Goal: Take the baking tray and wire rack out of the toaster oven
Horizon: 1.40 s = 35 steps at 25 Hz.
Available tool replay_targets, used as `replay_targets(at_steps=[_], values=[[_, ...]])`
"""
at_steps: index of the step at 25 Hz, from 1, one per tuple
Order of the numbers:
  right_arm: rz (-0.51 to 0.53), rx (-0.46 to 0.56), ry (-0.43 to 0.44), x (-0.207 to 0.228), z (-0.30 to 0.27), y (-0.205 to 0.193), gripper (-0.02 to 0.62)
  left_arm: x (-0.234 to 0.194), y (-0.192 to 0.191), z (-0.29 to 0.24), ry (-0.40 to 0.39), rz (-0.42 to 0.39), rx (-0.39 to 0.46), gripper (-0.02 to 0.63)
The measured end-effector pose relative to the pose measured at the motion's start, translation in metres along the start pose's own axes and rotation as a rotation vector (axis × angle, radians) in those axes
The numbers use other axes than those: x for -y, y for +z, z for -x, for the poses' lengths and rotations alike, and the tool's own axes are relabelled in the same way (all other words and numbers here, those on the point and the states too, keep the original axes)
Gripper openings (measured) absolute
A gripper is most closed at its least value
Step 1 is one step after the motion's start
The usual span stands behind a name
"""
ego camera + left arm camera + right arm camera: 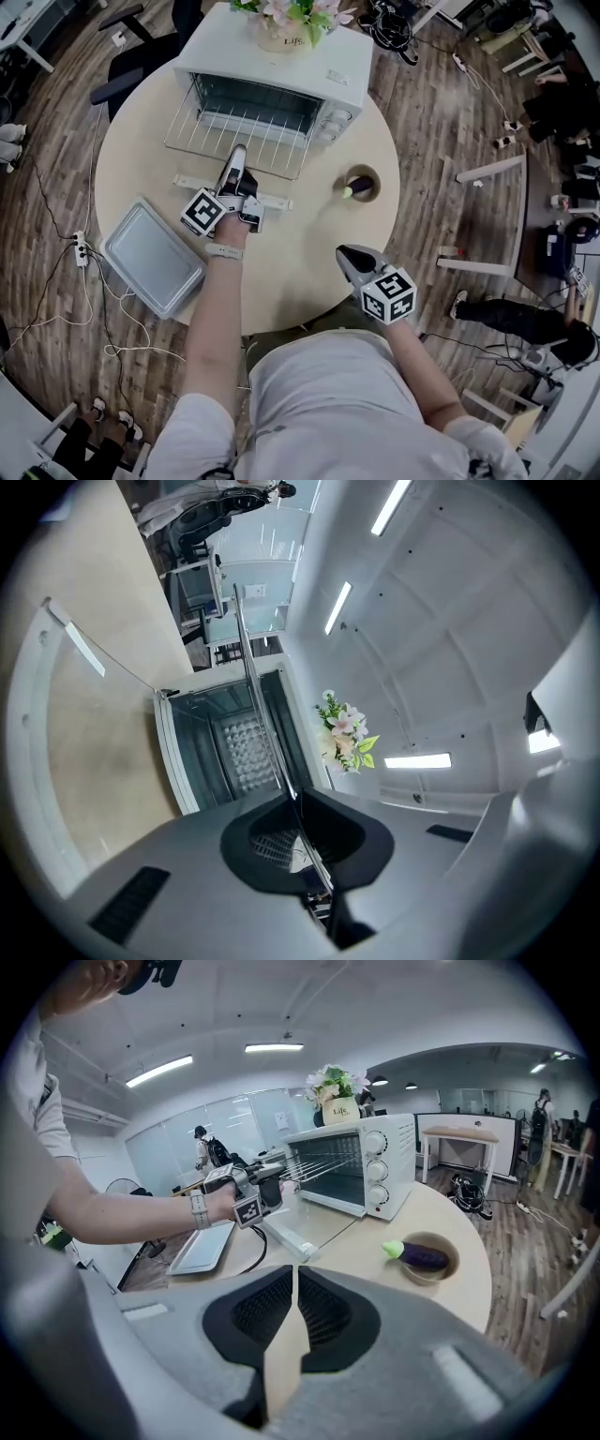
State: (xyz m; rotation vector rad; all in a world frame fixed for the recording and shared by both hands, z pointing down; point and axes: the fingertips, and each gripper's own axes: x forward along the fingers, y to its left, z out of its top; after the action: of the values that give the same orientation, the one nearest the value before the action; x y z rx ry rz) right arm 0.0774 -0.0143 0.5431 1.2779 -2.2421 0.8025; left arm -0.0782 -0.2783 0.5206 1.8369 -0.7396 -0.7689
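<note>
**Wire rack half out of the oven, tray already on the table**

A round table [314,253] with a smooth, pale beige top fills the middle of the scene. At its far side stands a boxy white toaster oven [281,64]. Its glass door is folded down flat towards the near side, and the door's long white handle [274,200] lies just above the tabletop.

The wire rack [258,141], a rectangle of thin, shiny parallel rods, sticks out of the oven mouth over the open door. Its far part runs into the dark cavity, where its end is hard to make out.

The baking tray [155,258] is a shallow grey metal rectangle with rounded corners. It lies flat at the left edge of the table, well apart from the oven.

The left gripper [237,155] has its jaws clamped on the near edge rod of the rack. In its own view that rod appears only as one thin line running away from the pads.

The right gripper [345,253] hangs over the near right part of the table, its ribbed black pads drawn together with nothing between them.

To the right of the door sits a small round brown bowl [373,174] holding a purple toy eggplant [358,186] with a green cap.

A pot of pink and white flowers [286,19] on the oven top is cut off by the far edge of the head view.
</note>
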Motion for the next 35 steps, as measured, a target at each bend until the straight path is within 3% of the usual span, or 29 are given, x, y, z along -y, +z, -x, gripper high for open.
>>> replay_targets(at_steps=[3, 8, 12, 15, 16, 18, 20, 22, 23, 25, 28, 30, 33, 35], values=[[0.01, 0.003, 0.007, -0.01, 0.002, -0.002, 0.02, 0.006, 0.004, 0.019, -0.017, 0.02, 0.024, 0.002], [0.027, 0.0, 0.024, -0.029, 0.0, -0.007, 0.02, 0.011, -0.002, 0.058, -0.018, 0.169, 0.069, 0.002], [0.046, -0.002, 0.047, -0.044, -0.002, -0.009, 0.02, 0.009, 0.003, 0.086, -0.005, 0.056, 0.056, 0.002], [0.055, 0.004, 0.06, -0.054, -0.001, -0.009, 0.02, 0.016, -0.002, 0.106, 0.011, 0.153, 0.077, 0.002], [0.057, 0.005, 0.064, -0.057, 0.0, -0.01, 0.02, 0.018, -0.002, 0.112, 0.014, 0.152, 0.077, 0.002], [0.06, 0.01, 0.073, -0.063, 0.003, -0.013, 0.02, 0.022, -0.003, 0.126, 0.013, 0.062, 0.058, 0.002], [0.058, 0.016, 0.082, -0.067, 0.007, -0.018, 0.02, 0.028, -0.01, 0.141, 0.023, 0.067, 0.052, 0.002], [0.054, 0.023, 0.088, -0.073, 0.01, -0.024, 0.02, 0.027, -0.014, 0.161, 0.082, 0.006, 0.031, 0.002], [0.053, 0.026, 0.091, -0.078, 0.01, -0.026, 0.02, 0.027, -0.016, 0.172, 0.108, 0.015, 0.028, 0.002], [0.052, 0.032, 0.097, -0.088, 0.007, -0.03, 0.02, 0.037, -0.023, 0.186, 0.068, 0.143, 0.054, 0.002], [0.058, 0.038, 0.109, -0.098, 0.004, -0.033, 0.02, 0.044, -0.03, 0.206, 0.037, 0.106, 0.042, 0.0], [0.064, 0.04, 0.12, -0.101, 0.005, -0.036, 0.02, 0.04, -0.041, 0.223, 0.084, 0.132, 0.037, -0.002], [0.07, 0.043, 0.143, -0.103, 0.009, -0.041, 0.02, 0.024, -0.049, 0.252, 0.222, -0.018, -0.005, -0.002], [0.075, 0.04, 0.16, -0.103, 0.014, -0.047, 0.02, 0.032, -0.058, 0.259, 0.201, -0.001, 0.017, -0.002]])
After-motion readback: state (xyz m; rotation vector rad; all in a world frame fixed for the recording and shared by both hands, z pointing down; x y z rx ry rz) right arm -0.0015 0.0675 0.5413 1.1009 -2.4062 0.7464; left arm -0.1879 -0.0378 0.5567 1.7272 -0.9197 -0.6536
